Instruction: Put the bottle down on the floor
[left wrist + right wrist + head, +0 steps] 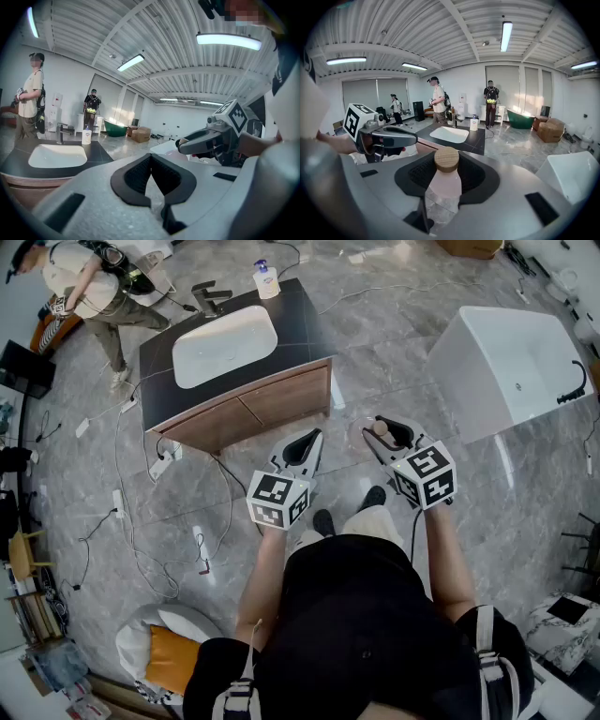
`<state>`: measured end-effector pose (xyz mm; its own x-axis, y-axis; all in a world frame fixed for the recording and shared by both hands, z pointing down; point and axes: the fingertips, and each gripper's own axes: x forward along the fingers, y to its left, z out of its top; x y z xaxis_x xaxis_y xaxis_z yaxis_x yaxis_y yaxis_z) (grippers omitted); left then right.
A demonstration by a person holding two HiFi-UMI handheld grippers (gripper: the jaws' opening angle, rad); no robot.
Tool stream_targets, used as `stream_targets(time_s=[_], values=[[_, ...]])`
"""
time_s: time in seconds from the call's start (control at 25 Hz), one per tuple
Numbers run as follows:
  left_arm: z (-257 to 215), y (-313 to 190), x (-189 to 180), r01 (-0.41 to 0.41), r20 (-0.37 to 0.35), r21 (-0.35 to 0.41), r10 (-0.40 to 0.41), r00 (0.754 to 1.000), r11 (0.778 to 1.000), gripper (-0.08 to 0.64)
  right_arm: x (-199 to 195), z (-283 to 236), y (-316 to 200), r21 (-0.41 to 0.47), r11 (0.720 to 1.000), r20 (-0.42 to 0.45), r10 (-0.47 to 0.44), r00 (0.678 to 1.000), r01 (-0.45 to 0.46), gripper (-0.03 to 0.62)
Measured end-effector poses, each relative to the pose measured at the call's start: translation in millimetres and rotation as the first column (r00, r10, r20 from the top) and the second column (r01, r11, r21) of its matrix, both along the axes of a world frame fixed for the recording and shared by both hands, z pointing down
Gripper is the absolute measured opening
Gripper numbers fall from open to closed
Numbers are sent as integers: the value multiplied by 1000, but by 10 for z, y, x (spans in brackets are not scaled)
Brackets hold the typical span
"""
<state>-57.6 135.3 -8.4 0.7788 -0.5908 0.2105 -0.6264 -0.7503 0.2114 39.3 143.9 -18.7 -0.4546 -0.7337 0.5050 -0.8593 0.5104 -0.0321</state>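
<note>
Right gripper [392, 433] is clamped on the wooden-capped bottle [446, 180], up off the marble floor [394, 334]. Left gripper [303, 448] is pinched closed with nothing in it. There's a sink vanity [234, 381] ahead, a white bathtub [506, 362] on the right, and cables [231, 507] all over.

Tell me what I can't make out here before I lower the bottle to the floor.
- Bottle base: hidden in the right gripper view by the right claw itself; the head view shows only its cap.
- Floor straight below it: hidden in the head view by that claw.
- Dispenser label on the vanity: too small in every view.
</note>
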Motion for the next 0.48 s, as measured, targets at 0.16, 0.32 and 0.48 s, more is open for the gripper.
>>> stream_targets(time_s=[0.16,0.32,0.48], values=[[14,11,-20,-6,-2,2,6,1000,1000,18,-40,4,26,0,1000,-4,8,1000,-8,141],[-2,25,-79,-8,1,1,8,1000,1000,18,-98,-46,44,6,1000,-21,2,1000,-2,141],[18,52,-92,-9,2,-4,9,1000,1000,17,-91,-52,79,1,1000,-22,4,1000,-4,141]])
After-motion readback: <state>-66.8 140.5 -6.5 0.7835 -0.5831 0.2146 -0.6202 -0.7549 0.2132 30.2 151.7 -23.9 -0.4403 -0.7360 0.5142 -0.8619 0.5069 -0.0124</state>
